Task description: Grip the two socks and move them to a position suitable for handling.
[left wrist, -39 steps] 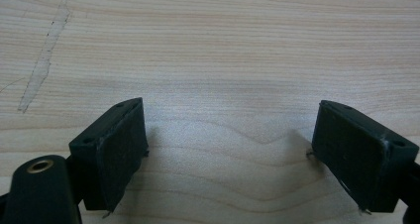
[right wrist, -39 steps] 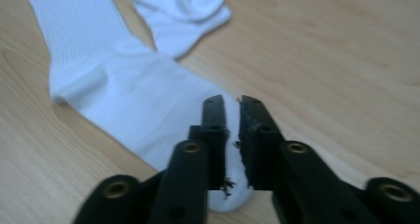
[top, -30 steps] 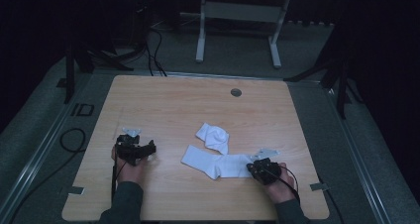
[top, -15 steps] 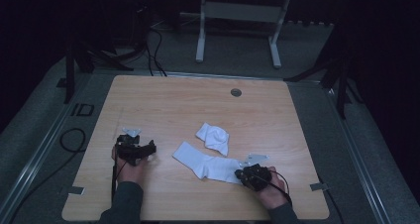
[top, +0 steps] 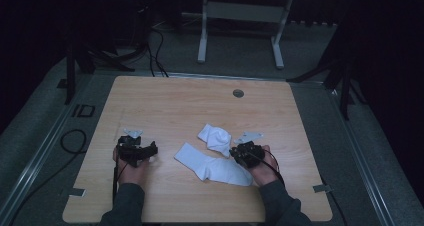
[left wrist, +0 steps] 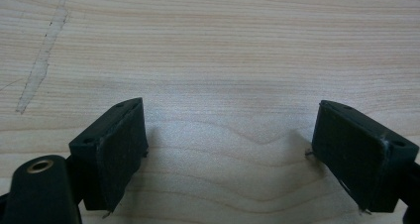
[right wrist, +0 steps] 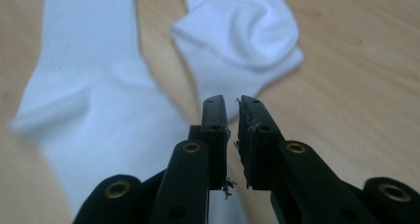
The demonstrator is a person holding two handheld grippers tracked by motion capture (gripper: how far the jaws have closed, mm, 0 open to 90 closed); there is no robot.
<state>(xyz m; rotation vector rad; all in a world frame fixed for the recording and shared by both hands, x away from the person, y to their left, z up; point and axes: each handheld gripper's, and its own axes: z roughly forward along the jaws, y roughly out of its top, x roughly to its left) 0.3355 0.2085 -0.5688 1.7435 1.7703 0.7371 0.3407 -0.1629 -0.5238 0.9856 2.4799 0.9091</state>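
Observation:
Two white socks lie on the wooden table [top: 175, 101]. One sock [top: 215, 167] [right wrist: 94, 85] lies flat near the front. The other sock [top: 214, 137] [right wrist: 237, 30] is bunched up just behind it. My right gripper [top: 239, 153] [right wrist: 231, 105] sits over the flat sock's right end and points at the bunched sock. Its jaws have just been opening and now stand a narrow gap apart with nothing between them. My left gripper [top: 142, 151] [left wrist: 230, 130] rests at the front left, open wide over bare wood.
A round grommet [top: 238, 93] sits near the table's far edge. Behind the table stand a white metal frame [top: 240, 26] and cables [top: 155, 41] on the dark floor. A pale scuff [left wrist: 42, 60] marks the wood ahead of the left gripper.
The right gripper has moved left and a little away from the front edge, toward the bunched sock. It dragged the flat sock slightly left and let go of it. The left gripper has stayed put.

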